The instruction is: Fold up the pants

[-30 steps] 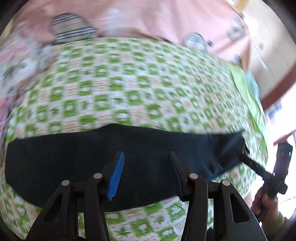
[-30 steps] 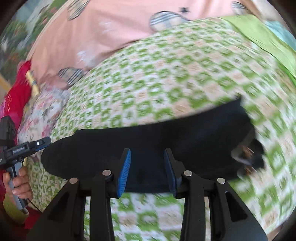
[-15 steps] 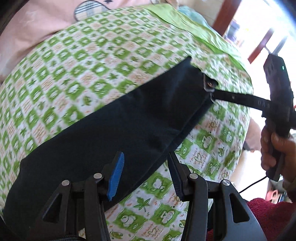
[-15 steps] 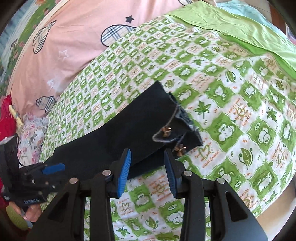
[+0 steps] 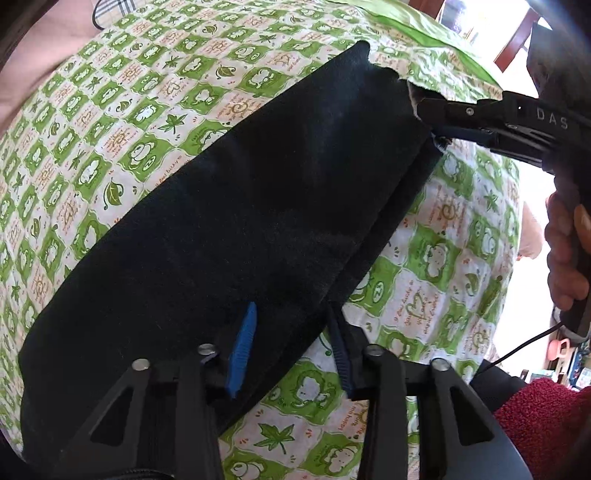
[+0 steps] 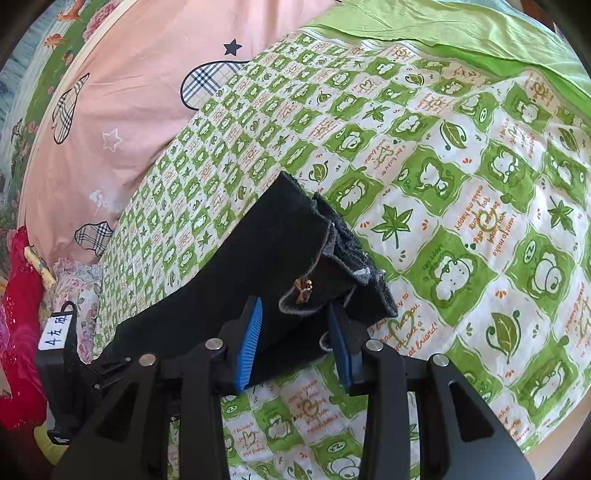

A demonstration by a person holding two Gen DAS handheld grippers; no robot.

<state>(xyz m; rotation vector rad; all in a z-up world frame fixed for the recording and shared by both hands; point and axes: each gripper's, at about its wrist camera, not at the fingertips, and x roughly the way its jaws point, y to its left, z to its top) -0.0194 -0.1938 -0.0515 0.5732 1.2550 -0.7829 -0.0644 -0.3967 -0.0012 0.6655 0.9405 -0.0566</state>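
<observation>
The dark navy pants (image 5: 240, 221) lie in a long folded strip across the green-and-white patterned bedspread (image 5: 110, 122). My left gripper (image 5: 291, 339) is open, its fingers straddling the near edge of the strip. My right gripper (image 6: 293, 332) is open over the waistband end (image 6: 325, 266), where frayed fabric and a small brass fastener (image 6: 303, 288) show. In the left wrist view the right gripper (image 5: 424, 110) reaches the far corner of the pants, held by a hand (image 5: 565, 251). In the right wrist view the left gripper (image 6: 103, 369) sits at the strip's other end.
A pink blanket with plaid hearts (image 6: 129, 92) lies beyond the bedspread. A light green sheet (image 6: 461, 33) covers the far right. Red fabric (image 6: 18, 314) sits at the left edge, a red towel (image 5: 535, 417) at the lower right. The bed edge (image 6: 546, 446) drops off near right.
Both views have swung from looking square across the strip to looking along it. Both grippers have come closer to the pants' ends. The jaws stay open.
</observation>
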